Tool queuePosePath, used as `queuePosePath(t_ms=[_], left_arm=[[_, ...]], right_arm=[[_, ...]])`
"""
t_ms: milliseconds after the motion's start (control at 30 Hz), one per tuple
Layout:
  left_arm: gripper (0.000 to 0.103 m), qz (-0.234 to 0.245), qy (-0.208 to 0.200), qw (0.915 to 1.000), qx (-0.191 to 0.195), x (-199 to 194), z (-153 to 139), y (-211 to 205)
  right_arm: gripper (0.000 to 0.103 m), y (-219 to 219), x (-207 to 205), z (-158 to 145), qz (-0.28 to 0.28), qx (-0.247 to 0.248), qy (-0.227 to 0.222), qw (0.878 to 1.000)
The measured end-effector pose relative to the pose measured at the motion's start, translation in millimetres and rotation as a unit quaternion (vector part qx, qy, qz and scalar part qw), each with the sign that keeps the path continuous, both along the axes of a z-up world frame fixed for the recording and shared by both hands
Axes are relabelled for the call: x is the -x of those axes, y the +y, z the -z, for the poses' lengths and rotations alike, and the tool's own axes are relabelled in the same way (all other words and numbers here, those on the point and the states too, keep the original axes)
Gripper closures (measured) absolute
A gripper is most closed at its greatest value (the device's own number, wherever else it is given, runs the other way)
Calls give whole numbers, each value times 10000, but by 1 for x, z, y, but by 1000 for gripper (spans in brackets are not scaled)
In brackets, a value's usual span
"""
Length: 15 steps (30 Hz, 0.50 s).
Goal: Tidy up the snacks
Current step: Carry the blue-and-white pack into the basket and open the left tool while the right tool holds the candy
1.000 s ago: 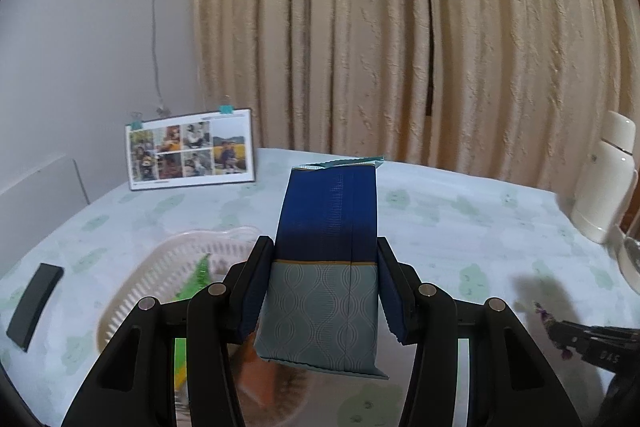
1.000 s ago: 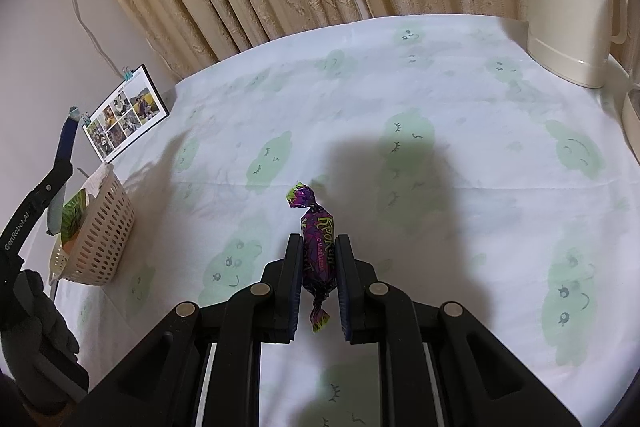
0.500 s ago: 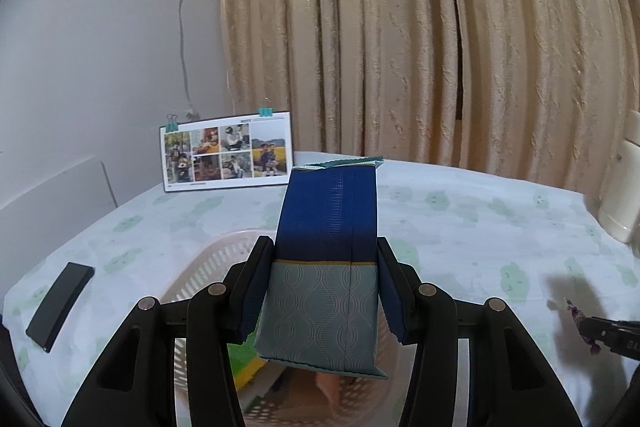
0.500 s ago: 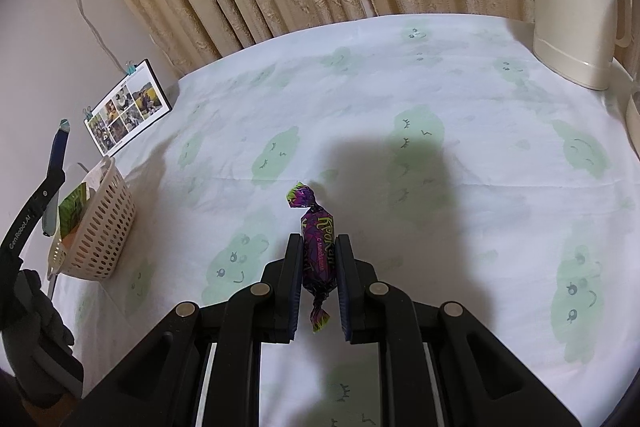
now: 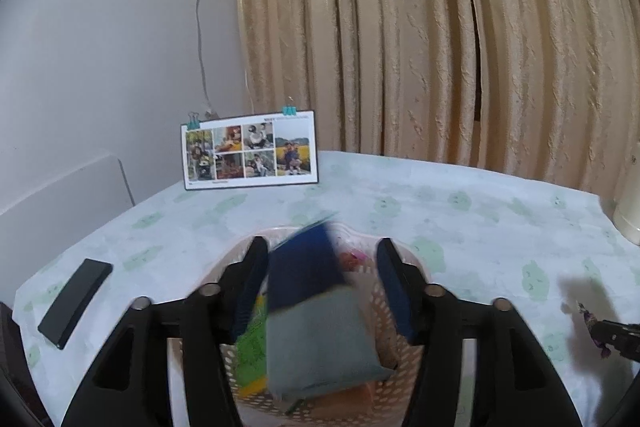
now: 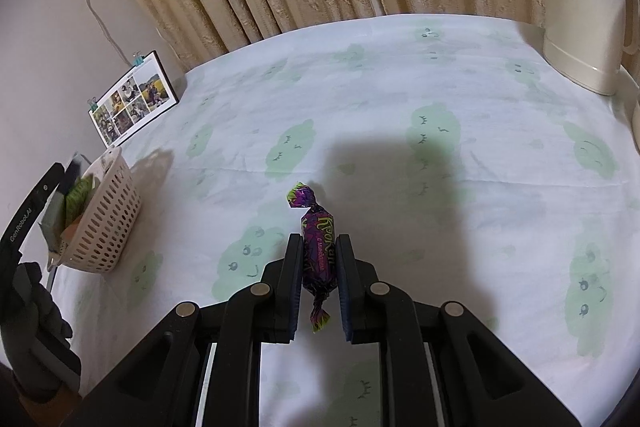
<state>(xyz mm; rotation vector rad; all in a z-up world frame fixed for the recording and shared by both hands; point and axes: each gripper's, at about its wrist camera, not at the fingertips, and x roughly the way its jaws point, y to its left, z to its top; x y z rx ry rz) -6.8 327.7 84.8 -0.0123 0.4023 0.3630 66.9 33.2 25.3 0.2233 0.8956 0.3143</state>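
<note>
My left gripper (image 5: 320, 251) stands open above the white perforated basket (image 5: 412, 263). A blue and grey snack pouch (image 5: 316, 311), blurred by motion, is tilted between the spread fingers and drops into the basket, onto a green packet (image 5: 252, 347) and an orange item. In the right wrist view the same basket (image 6: 106, 219) sits at the far left with the pouch (image 6: 54, 215) leaning in it. My right gripper (image 6: 318, 241) is shut on a purple wrapped candy (image 6: 318, 247), held above the tablecloth.
A photo card (image 5: 250, 151) held by clips leans against the wall. A black flat device (image 5: 76, 297) lies at the left table edge. A cream kettle (image 6: 580, 15) stands at the back right. Beige curtains hang behind the cloud-print tablecloth (image 6: 400, 115).
My left gripper opened and let go of the blue and grey pouch, which now falls into the basket. The right gripper keeps the candy and has shifted little.
</note>
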Motion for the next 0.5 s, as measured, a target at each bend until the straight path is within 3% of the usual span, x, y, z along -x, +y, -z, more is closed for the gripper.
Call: queuePosePath(t_ms=[500], left_arm=[[36,69,10,9999,92,0,-1,3]], right_arm=[[88,36,9,-24,-380,-385,-177,9984]])
